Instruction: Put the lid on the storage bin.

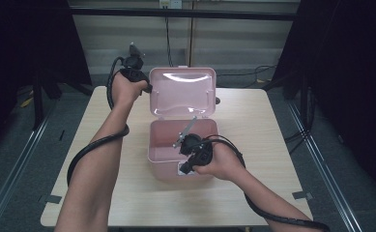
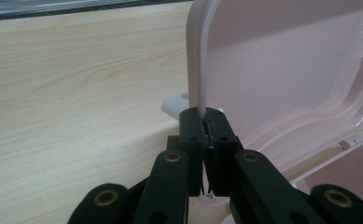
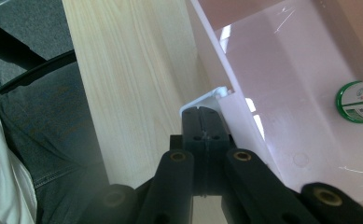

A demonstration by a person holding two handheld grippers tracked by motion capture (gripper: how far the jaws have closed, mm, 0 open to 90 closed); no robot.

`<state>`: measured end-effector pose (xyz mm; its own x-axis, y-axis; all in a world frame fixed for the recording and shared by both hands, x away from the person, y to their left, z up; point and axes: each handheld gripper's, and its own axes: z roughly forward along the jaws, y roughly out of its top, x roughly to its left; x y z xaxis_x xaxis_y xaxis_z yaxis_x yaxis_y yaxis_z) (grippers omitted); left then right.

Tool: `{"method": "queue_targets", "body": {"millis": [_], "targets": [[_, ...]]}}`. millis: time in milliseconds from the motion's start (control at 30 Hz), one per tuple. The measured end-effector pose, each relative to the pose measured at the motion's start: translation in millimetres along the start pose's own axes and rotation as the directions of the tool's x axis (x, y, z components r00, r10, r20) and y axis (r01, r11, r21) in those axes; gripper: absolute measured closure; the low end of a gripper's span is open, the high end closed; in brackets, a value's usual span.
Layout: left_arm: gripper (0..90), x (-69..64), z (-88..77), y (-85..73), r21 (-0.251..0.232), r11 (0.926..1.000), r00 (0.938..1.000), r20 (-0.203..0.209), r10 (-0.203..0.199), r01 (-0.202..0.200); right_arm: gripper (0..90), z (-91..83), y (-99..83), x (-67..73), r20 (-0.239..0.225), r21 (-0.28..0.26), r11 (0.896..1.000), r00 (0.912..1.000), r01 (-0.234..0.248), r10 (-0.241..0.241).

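High view: a pink box (image 1: 183, 154) sits mid-tabletop (image 1: 253, 125) with its lid (image 1: 182, 92) standing upright behind it. The left hand-held gripper (image 1: 147, 87) is at the lid's left edge; the left gripper view shows its jaws pinched tight on that rim (image 2: 198, 70), holding the lid up. The right hand-held gripper (image 1: 184, 168) is at the box's near wall, and in the right gripper view its jaws are fully closed by the white latch tab (image 3: 202, 100) on the front wall; whether the tab is actually pinched I cannot tell. A green-capped bottle (image 3: 359, 102) lies inside the box.

The step in hand looks like steadying the box while the lid is held open. Next would likely be swinging the lid along its hinge arc without twisting the thin rim, with the right side keeping the box from sliding.
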<state>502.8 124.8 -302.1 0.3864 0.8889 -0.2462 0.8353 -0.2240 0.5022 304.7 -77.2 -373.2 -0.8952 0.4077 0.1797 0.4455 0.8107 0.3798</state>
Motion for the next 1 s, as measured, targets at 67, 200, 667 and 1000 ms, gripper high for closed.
{"method": "queue_targets", "body": {"millis": [67,200,667,1000], "targets": [[87.2,-0.2,-2.2,0.1,0.009,1.0000,1.0000,0.005,0.002,-0.002,90.0,0.2,0.1,-0.2,-0.005,-0.004,1.000,1.0000,-0.002,0.002],[87.2,-2.6,-6.6,0.3,0.019,0.9997,0.9999,0.006,0.015,-0.016,90.0,0.4,0.8,-0.1,0.001,-0.003,1.000,0.9999,-0.012,0.012],[87.7,-8.0,-16.9,-0.8,0.045,0.9977,0.9988,0.001,0.050,-0.050,90.0,0.4,1.4,-0.2,0.001,-0.002,1.000,0.9997,-0.025,0.025],[87.7,-11.6,-21.3,-3.3,0.044,0.9968,0.9977,-0.010,0.067,-0.067,90.0,0.6,1.9,-0.6,0.003,-0.004,0.999,0.9995,-0.032,0.032]]}}
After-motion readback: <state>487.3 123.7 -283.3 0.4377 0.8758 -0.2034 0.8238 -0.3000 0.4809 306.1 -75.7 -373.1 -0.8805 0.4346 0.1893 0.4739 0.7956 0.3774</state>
